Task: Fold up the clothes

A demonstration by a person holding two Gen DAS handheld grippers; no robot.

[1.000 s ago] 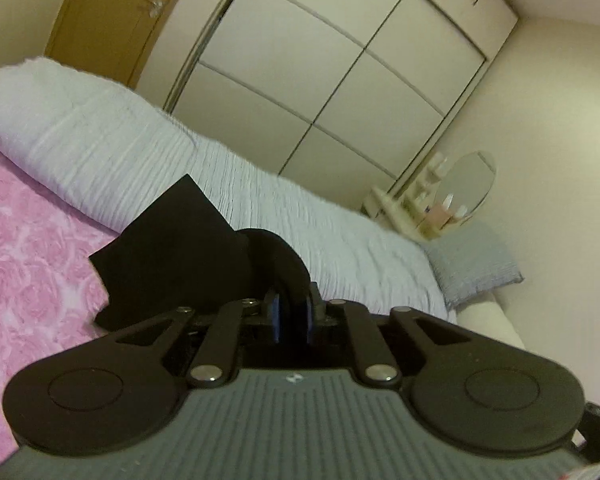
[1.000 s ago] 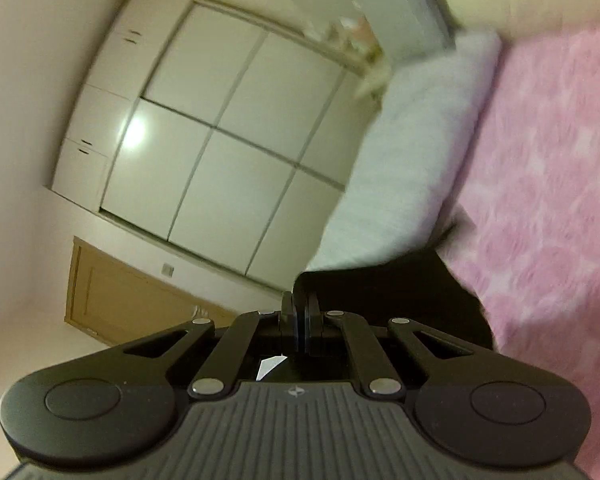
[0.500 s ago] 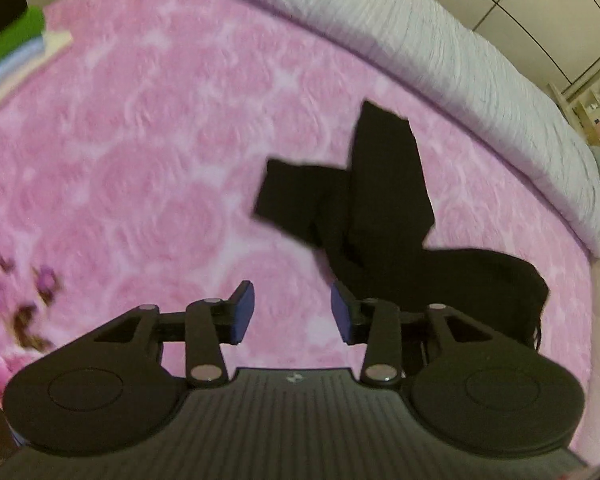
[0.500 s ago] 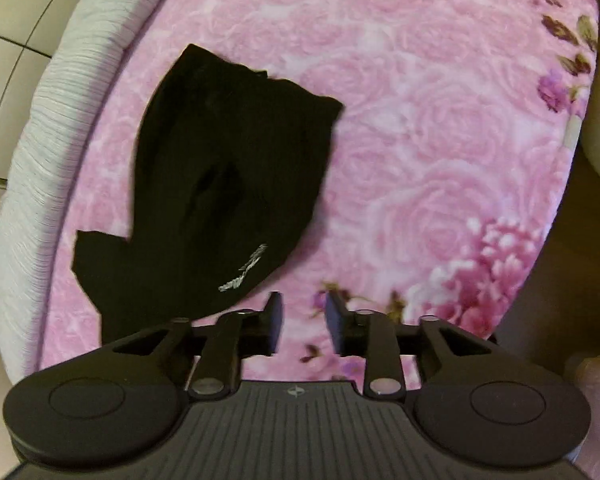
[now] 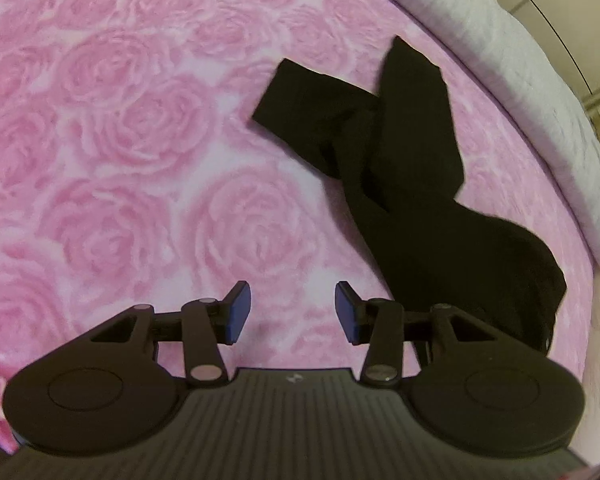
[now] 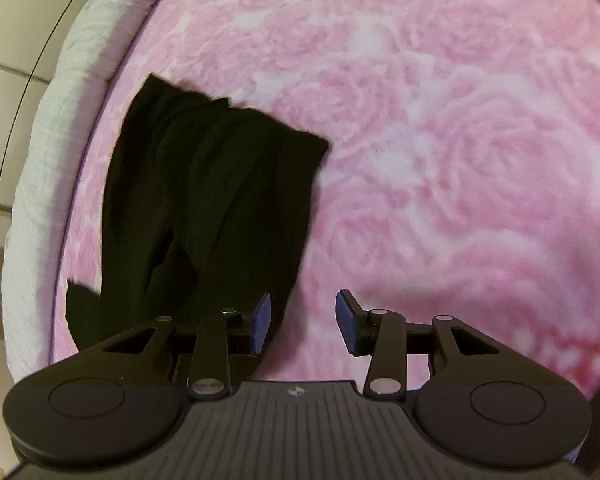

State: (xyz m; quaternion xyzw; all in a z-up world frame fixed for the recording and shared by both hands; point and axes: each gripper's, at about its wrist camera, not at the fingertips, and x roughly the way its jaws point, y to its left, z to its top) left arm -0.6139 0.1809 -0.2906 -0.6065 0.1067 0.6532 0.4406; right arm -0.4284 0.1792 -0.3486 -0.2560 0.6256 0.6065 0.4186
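Both wrist views, looking steeply down. A crumpled black knit garment (image 5: 404, 184) lies loose on a pink rose-patterned bedspread (image 5: 140, 152), near the edge where a pale grey ribbed quilt (image 5: 540, 92) is rolled along the bed. No part of it is folded or squared.

Left gripper (image 5: 293, 310): jaws apart and opening, blue pads facing each other with only bedspread between them. The garment lies ahead and to the right of this gripper; its bulkier end reaches down beside the right finger, apparently just short of the pad, while two narrow limbs fork away toward the far side. The long axis runs diagonally, from near right to far left.

Right gripper (image 6: 302, 322): jaws likewise apart and opening, nothing between the pads. Here the garment (image 6: 204, 208) lies ahead and to the left, its long axis running almost straight away from the gripper. Its near edge passes close by the left pad (image 6: 261, 320); contact cannot be judged from this view.

Judgement: the garment lies between the two grippers, each flanking one side of its near end. Either can reach that end with a short inward shift; the forked far ends would need a longer reach.
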